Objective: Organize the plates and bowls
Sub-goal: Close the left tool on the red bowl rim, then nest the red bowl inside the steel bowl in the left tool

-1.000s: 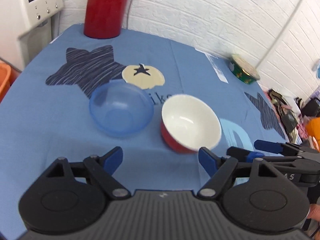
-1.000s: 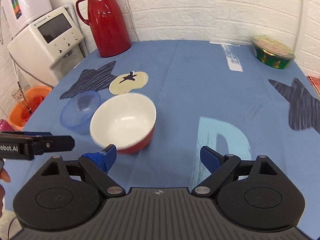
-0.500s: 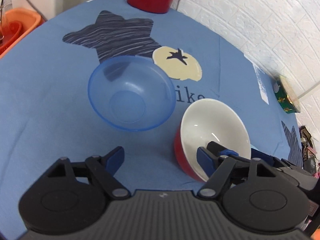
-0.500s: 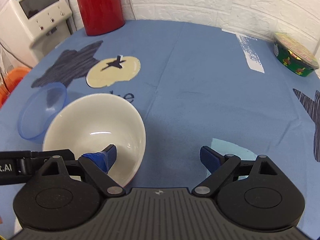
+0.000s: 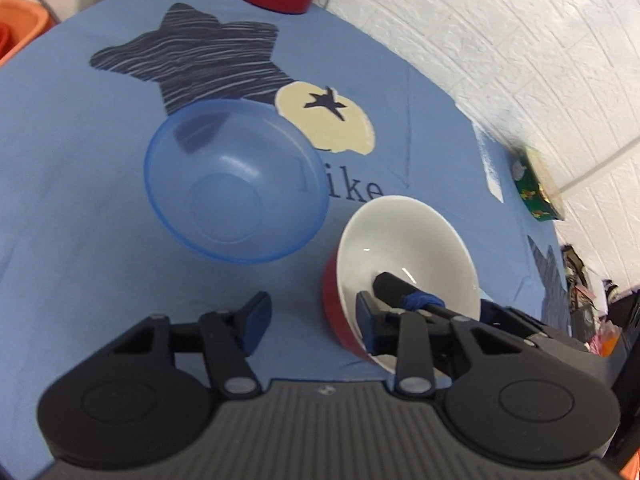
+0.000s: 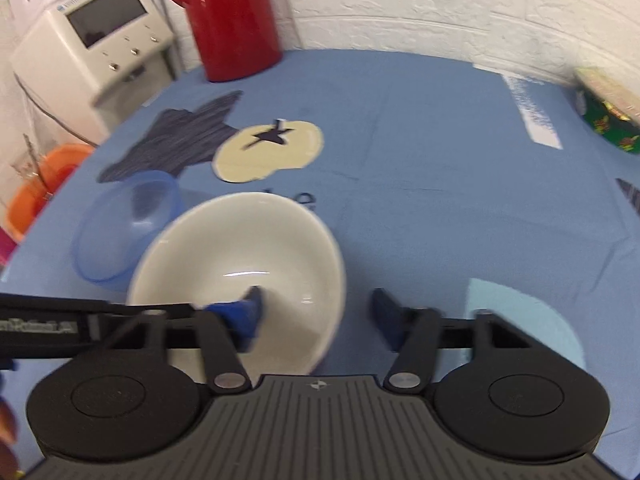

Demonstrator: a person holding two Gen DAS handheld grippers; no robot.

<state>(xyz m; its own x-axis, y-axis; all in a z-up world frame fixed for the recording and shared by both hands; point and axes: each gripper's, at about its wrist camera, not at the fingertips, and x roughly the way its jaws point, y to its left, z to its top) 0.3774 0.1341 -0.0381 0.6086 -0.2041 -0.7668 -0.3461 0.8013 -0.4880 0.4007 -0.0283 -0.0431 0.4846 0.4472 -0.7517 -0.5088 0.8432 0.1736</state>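
only rightward: water dispenser (image 6: 100,40) beside red jug (image 6: 232,16)

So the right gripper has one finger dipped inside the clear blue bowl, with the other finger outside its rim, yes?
Not quite: the right gripper straddles the rim of the red bowl with the white inside, as the right wrist view shows. The clear blue bowl sits beside it, untouched.

Red jug (image 6: 232,16), white appliance (image 6: 96,44), green tin (image 6: 608,116)

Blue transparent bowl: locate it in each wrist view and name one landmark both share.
Left wrist: blue transparent bowl sits centre-left, left of the red-and-white bowl.
Right wrist: same bowl at left, partly behind the red-and-white bowl.
Shared landmark: cream apple print just beyond it.
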